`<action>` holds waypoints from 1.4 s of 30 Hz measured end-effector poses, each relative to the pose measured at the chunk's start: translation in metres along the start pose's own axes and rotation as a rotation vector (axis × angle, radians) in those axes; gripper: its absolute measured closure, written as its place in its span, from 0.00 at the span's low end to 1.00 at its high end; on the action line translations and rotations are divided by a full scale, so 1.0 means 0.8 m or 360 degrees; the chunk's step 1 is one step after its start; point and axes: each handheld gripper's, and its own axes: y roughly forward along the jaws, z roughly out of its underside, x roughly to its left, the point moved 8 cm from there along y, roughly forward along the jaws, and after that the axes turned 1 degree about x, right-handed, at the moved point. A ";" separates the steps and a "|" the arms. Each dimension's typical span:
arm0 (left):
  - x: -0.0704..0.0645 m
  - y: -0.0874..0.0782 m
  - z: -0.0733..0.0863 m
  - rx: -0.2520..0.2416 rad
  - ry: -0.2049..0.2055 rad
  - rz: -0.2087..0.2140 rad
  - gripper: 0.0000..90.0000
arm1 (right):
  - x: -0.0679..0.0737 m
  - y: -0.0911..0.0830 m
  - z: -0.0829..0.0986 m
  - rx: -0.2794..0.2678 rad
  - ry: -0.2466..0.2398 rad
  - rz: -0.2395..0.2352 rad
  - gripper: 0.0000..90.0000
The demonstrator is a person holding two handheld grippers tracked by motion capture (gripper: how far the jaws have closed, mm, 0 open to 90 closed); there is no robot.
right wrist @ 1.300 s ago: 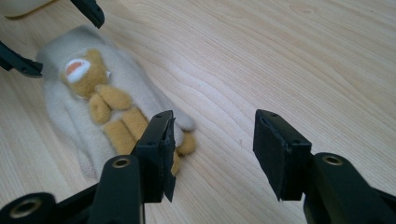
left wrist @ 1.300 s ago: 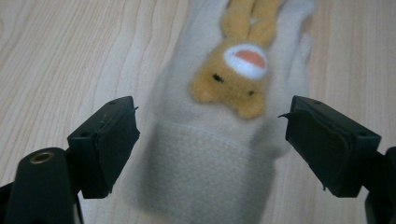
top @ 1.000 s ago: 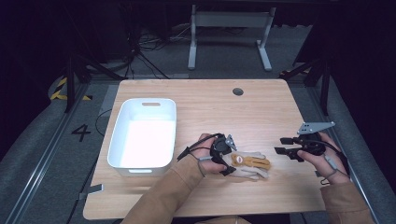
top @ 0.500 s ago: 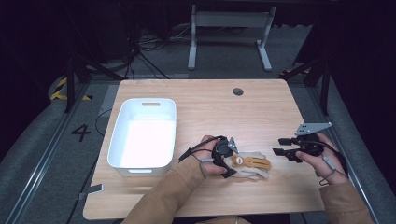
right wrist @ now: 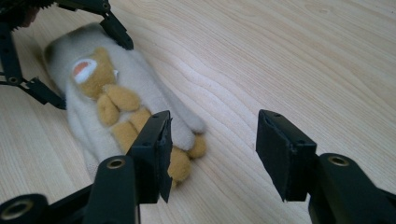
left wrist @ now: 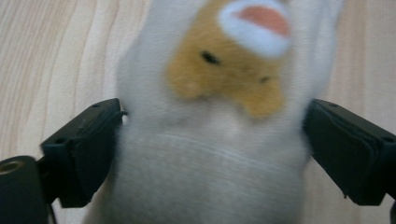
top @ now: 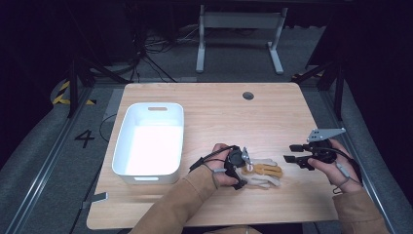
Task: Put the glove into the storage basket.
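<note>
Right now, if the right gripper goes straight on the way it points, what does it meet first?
Probably the plush toy: the right gripper points left at its near end, jaws open. In its own view the toy sits left of centre, so it could graze past onto the table.

Over the last second the right gripper (top: 291, 153), jaws apart, has shifted slightly left, closing towards the cream and orange plush glove (top: 263, 173); it now sits near the glove's fingertip end, not touching. The person's right hand (top: 336, 163) moved with it
</note>
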 end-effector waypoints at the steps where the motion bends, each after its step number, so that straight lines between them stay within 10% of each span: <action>1: 0.000 0.002 0.001 0.0001 -0.0009 0.0012 0.10 | 0.000 0.000 0.000 -0.0001 0.0001 0.0004 0.52; 21: -0.004 0.010 -0.010 0.0002 -0.0053 0.0041 0.16 | -0.002 0.002 0.002 -0.0002 0.0017 -0.0001 0.51; 42: -0.018 -0.002 -0.014 0.0062 -0.0102 -0.0005 0.76 | -0.005 -0.003 0.002 -0.0023 0.0028 0.0017 0.51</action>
